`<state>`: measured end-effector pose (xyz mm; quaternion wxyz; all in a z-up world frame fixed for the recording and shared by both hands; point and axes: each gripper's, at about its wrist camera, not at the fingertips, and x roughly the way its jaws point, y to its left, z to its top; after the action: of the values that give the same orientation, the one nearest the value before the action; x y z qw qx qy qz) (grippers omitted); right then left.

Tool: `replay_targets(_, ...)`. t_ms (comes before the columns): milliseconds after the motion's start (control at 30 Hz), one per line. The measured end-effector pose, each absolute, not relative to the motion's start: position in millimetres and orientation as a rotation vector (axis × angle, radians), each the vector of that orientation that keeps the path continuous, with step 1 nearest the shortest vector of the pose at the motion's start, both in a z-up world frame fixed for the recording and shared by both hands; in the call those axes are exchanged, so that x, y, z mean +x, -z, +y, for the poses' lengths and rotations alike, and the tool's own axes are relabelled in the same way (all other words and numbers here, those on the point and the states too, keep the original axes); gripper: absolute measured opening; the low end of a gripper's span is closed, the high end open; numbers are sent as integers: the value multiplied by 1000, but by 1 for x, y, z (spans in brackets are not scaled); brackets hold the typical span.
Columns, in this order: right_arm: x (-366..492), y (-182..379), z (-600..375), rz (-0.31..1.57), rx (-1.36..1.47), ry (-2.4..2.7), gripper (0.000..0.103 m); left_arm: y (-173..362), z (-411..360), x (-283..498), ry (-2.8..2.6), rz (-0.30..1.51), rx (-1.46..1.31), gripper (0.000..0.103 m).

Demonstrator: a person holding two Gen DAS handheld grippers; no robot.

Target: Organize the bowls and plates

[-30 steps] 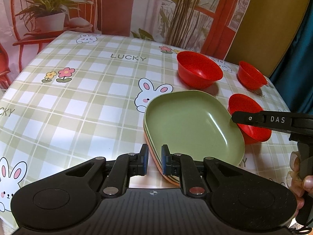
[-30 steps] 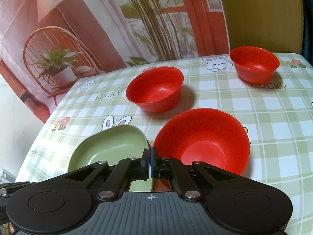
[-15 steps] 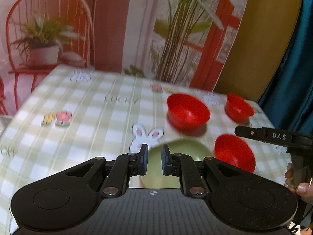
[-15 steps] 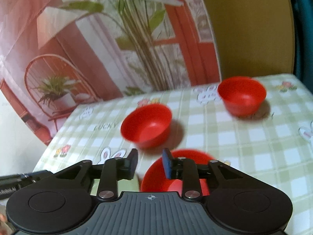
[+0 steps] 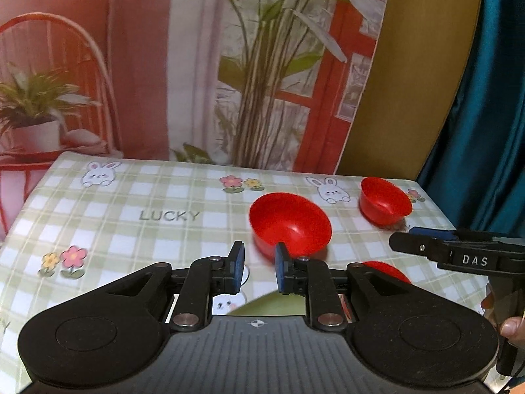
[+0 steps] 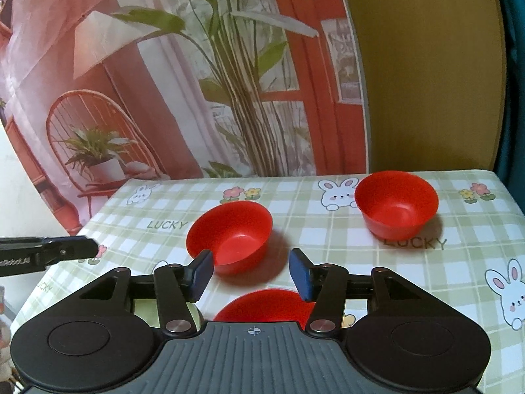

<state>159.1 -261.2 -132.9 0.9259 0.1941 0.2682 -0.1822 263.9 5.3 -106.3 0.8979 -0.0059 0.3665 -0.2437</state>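
Both grippers released, hold nothing: left gripper (image 5: 256, 271) fingers just parted slightly, right gripper (image 6: 251, 274) fingers just opened wider. Three red bowls on counter (image 6: 459, 262): middle bowl (image 6: 229, 236), far bowl (image 6: 397, 203), near bowl (image 6: 265, 305) under right gripper; green plate (image 5: 272, 305) below left. Risk: fingers glancing thin rim, bowl skids or tips.

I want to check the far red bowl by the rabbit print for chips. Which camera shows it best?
The right wrist view: the far red bowl appears whole, larger, its inside visible. The left wrist view shows it smaller, near the frame's right side.

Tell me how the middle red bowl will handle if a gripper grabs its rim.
The middle bowl looks like thin, glossy plastic: probably light and stiff, though slippery under the pads. Its base is narrower than its rim, so a one-sided rim grip may tilt it.
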Motion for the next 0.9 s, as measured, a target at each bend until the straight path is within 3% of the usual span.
replay_targets(300,194,144,-282,594,406,361,42,131,-14,307,540,795,-25,27)
replay_targets(700,256,171,-308,709,386,375,19,174,-37,362,534,872,-44,29)
replay_targets(900,273,182,-317,756,417,375,17,188,-42,374,536,915,-56,29)
